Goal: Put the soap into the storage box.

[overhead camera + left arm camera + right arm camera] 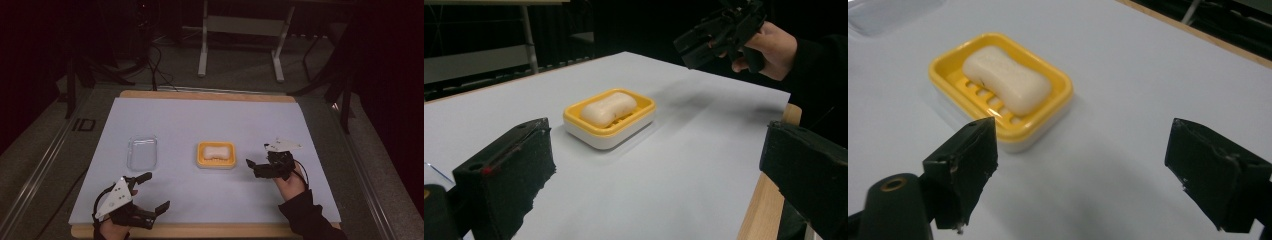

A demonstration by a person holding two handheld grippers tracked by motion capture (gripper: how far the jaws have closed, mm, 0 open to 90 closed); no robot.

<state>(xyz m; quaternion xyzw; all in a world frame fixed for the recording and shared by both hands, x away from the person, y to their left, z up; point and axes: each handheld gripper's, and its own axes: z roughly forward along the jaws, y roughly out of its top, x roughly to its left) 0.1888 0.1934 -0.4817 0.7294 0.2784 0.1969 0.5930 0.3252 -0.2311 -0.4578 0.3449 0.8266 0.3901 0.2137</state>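
High view: the soap dish (216, 154) is sitting mid-table, the right gripper (256, 167) hovering just beside it, the left gripper (152, 192) near the front edge. Both gripper views: 2 jaws spread wide — gripping nothing — facing the soap (1007, 80).

Black grippers w/ grey plates, trailing cables, dark sleeve (309, 212).
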